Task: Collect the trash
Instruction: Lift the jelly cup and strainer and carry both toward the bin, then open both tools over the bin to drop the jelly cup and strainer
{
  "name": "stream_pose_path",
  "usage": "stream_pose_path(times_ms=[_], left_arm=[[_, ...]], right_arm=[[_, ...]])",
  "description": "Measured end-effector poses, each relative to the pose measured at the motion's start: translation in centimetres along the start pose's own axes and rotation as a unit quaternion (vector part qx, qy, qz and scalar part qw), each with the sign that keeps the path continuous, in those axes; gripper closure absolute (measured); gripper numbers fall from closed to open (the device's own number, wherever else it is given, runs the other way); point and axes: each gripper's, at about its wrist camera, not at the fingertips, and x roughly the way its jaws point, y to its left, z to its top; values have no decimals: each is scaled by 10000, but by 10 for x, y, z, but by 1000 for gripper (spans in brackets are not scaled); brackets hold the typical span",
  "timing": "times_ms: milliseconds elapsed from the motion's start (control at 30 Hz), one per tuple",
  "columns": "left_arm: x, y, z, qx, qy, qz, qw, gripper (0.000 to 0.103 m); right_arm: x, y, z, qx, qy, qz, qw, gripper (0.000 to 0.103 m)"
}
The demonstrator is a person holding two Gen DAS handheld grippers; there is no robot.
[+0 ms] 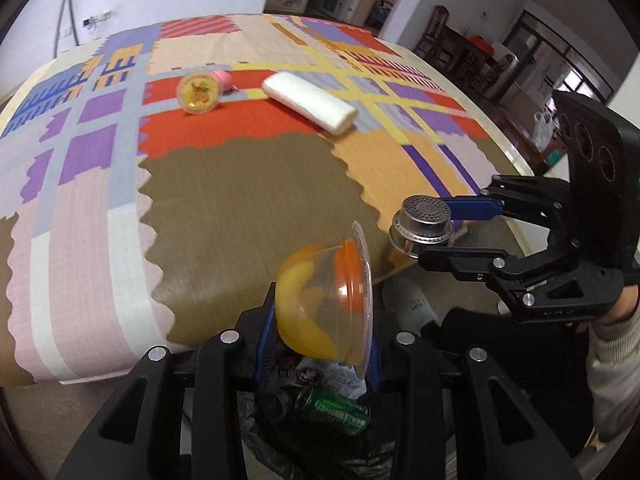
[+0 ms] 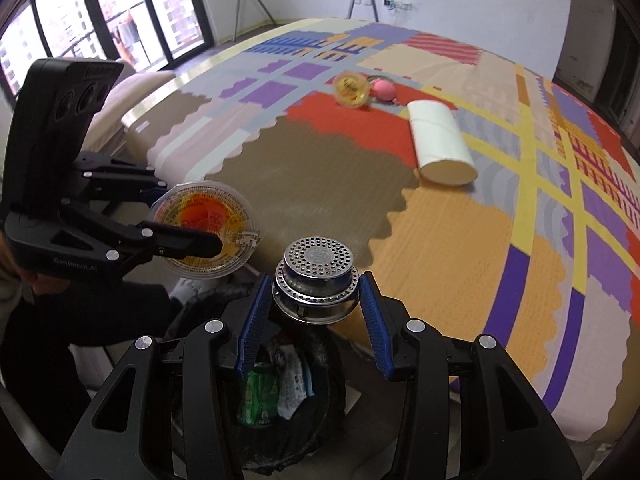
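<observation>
My left gripper is shut on a clear fruit jelly cup with an orange lid, held on its side above a black trash bag; it also shows in the right wrist view. My right gripper is shut on a perforated metal strainer, above the bag; the strainer also shows in the left wrist view. The bag holds a green can and wrappers. A second jelly cup, a pink object and a white roll lie on the table.
The table carries a multicoloured patchwork cloth; its near edge runs just beyond both grippers. Chairs and furniture stand in the room beyond the far right edge. Large windows are on the left of the right wrist view.
</observation>
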Motion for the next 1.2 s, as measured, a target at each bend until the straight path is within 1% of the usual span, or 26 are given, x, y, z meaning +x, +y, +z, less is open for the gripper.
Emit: stream_pose_path(times_ms=[167, 267, 400, 533, 700, 800, 933, 1133, 1200], left_arm=[[7, -10, -13, 239, 201, -94, 9995, 65], [14, -13, -20, 336, 341, -110, 9988, 65], [31, -17, -34, 481, 631, -113, 9968, 65], [53, -19, -46, 648, 974, -59, 9931, 65], [86, -15, -65, 712, 1460, 42, 9867, 65], [103, -12, -71, 731, 1634, 134, 9838, 65], [121, -7, -74, 668, 1741, 211, 9822, 65], [142, -10, -77, 564, 1703, 339, 9832, 65], [153, -11, -78, 584, 1790, 405, 9813, 65]], right_arm=[[5, 4, -16, -135, 211, 140, 9996, 58], [14, 7, -29, -203, 419, 197, 9987, 58], [29, 11, -44, -272, 713, 256, 9968, 58], [43, 16, -56, -356, 964, 282, 9943, 58], [66, 25, -68, -487, 1295, 280, 9900, 58], [81, 32, -75, -586, 1495, 257, 9867, 58], [95, 38, -84, -712, 1681, 242, 9829, 58], [114, 42, -96, -786, 1920, 182, 9781, 58], [118, 44, -98, -796, 1984, 179, 9767, 58]])
